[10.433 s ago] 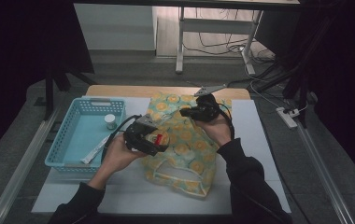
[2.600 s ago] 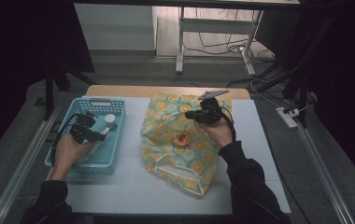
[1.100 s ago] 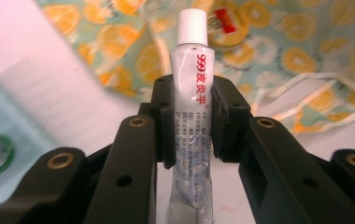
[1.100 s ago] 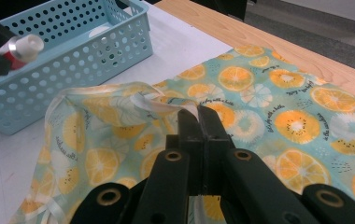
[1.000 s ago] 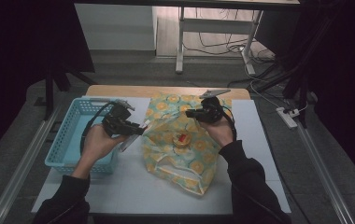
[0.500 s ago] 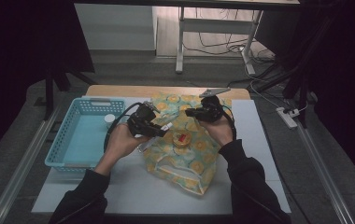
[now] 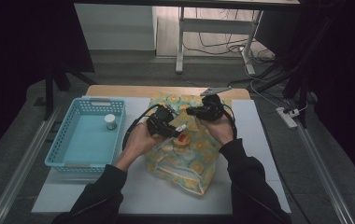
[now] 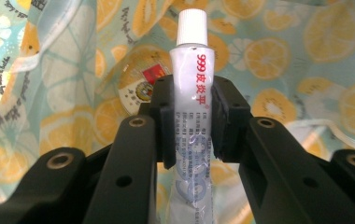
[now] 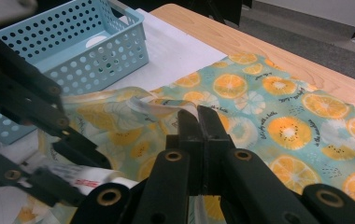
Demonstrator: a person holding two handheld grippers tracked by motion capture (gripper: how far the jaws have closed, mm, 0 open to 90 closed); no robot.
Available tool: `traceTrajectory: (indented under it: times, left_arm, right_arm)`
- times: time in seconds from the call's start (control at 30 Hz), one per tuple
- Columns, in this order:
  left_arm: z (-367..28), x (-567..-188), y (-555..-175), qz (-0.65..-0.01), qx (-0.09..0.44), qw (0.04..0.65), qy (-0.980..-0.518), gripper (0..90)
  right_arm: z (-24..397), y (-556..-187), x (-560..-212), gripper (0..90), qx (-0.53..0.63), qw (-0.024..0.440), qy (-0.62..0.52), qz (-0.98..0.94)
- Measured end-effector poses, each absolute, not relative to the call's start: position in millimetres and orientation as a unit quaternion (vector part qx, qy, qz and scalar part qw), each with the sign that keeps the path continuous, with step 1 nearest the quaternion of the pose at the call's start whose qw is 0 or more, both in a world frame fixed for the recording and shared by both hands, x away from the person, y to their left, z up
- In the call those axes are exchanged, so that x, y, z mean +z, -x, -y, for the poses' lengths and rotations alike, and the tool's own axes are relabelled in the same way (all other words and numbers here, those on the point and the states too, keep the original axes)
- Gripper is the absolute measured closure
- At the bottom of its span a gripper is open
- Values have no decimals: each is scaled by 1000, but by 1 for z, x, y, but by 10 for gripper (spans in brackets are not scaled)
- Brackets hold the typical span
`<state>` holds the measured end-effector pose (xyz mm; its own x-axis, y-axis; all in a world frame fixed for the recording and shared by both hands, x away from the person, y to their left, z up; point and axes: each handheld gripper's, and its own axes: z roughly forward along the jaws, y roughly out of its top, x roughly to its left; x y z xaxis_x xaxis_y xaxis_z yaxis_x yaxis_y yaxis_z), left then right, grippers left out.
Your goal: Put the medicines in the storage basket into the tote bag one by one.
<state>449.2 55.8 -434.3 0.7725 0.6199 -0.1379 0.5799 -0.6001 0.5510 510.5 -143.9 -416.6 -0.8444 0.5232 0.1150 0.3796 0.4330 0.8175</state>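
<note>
A cloth bag [image 7: 192, 154] printed with orange slices lies on the white mat. My left gripper [image 7: 170, 129] is shut on a white tube [image 8: 192, 70] with red lettering and a white cap. The tube points into the bag's open mouth, just above a round tin with a red label [image 7: 181, 138] inside. In the left gripper view the pads [image 8: 166, 116] squeeze the tube's middle, with the bag [image 8: 283, 56] behind. My right gripper [image 7: 195, 112] is shut on the bag's upper rim, jaws together [image 9: 197, 116], and holds the bag's mouth up. The left gripper [image 9: 40, 130] and the tube [image 9: 91, 179] appear at its left.
A light blue perforated basket [image 7: 61, 144] stands left of the bag, with a small white capped bottle [image 7: 110, 122] inside. In the right gripper view the basket [image 9: 73, 42] sits beyond the bag [image 9: 269, 107]. The wooden table edge runs behind the mat.
My left gripper has carried the tube to the right, from beside the basket to the bag's mouth, and slightly down. The right gripper has stayed put on the rim.
</note>
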Motion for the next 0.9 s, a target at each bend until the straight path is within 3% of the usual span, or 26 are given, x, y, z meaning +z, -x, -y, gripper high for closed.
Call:
traceTrajectory:
  times: [0.9]
  left_arm:
    - [-48, -472, -488, -375, 95, 280, -879, 732]
  right_arm:
    - [141, -514, -419, 900, 459, 84, -276, -840]
